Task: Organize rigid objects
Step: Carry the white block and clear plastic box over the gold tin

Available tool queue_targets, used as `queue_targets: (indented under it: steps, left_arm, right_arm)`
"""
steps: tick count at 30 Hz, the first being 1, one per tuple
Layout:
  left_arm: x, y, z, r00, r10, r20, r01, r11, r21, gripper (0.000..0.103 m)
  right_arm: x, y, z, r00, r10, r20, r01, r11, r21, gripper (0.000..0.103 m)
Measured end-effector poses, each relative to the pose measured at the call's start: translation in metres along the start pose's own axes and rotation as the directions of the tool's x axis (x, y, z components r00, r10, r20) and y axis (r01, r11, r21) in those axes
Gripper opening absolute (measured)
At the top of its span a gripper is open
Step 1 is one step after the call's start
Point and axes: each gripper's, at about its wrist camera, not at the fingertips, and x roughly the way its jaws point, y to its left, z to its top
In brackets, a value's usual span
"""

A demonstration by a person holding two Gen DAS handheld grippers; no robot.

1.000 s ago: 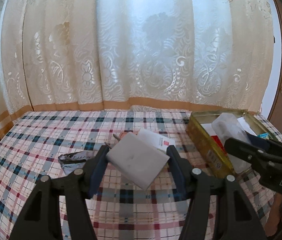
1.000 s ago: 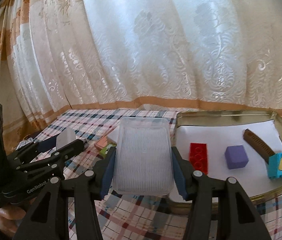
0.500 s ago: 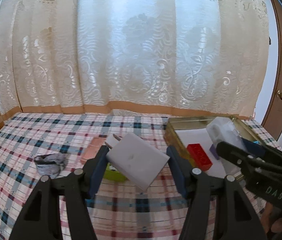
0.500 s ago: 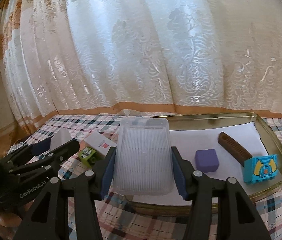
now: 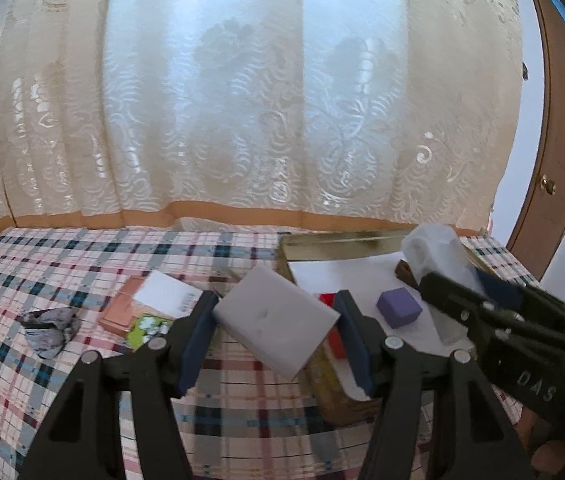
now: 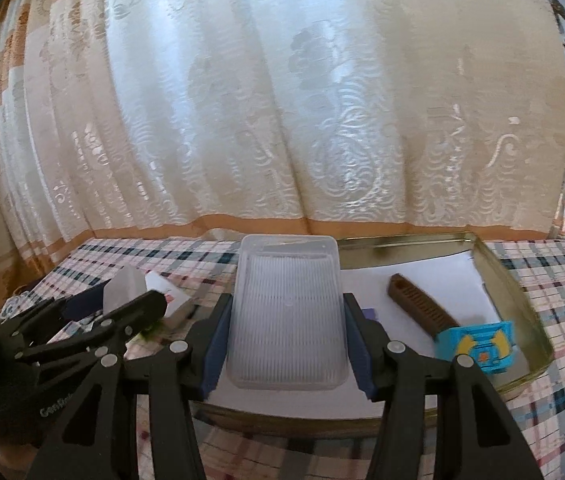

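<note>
Clutter sits at the far left of the plaid tablecloth (image 5: 82, 248): a crumpled grey scrap (image 5: 48, 326), then a pink card (image 5: 120, 312) with a white card (image 5: 166, 294) lying over it and a green tile (image 5: 147, 330) just beside. None of that is in my reach now.

My left gripper (image 5: 276, 322) pinches a white charger block (image 5: 276, 318) by two opposite side faces, tilted, above the cloth at the near left corner of the gold tin (image 5: 334, 242). I judge it light, stiff and smooth-sided, so it could twist in the pads; a flatter hold across the broad faces would steady it.

Inside the tin, on its white liner, lie a red brick (image 5: 326, 299), a purple cube (image 5: 398, 307), a brown ridged bar (image 6: 418, 310) and a blue printed cube (image 6: 478, 346).

My right gripper (image 6: 286, 332) clamps a clear ribbed plastic box (image 6: 288, 312) by its long edges, held over the tin's near left part. It looks light and hard but thin-walled, likely slippery and prone to flex, so I should squeeze gently near the rim.
</note>
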Motion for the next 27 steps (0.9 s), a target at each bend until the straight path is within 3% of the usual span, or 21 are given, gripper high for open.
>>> queue_targets:
  steps: [13,18,27]
  left_arm:
    - [0.025,-0.051,0.006,0.998,-0.052,-0.027,0.053,0.998,0.035,0.060]
    - [0.036,-0.069,0.005,0.997,-0.063,-0.045,0.065,0.997,0.044,0.060]
    - [0.052,-0.094,-0.003,0.996,-0.052,-0.079,0.059,0.995,0.084,0.060]
  right_arm:
    - [-0.002,-0.066,0.012,0.991,-0.131,0.019,0.130,0.989,0.067,0.055]
    - [-0.002,-0.093,0.014,0.976,-0.216,0.025,0.214,0.974,0.081,0.055]
    - [0.008,-0.106,0.010,0.977,-0.212,-0.023,0.213,0.972,0.102,0.055]
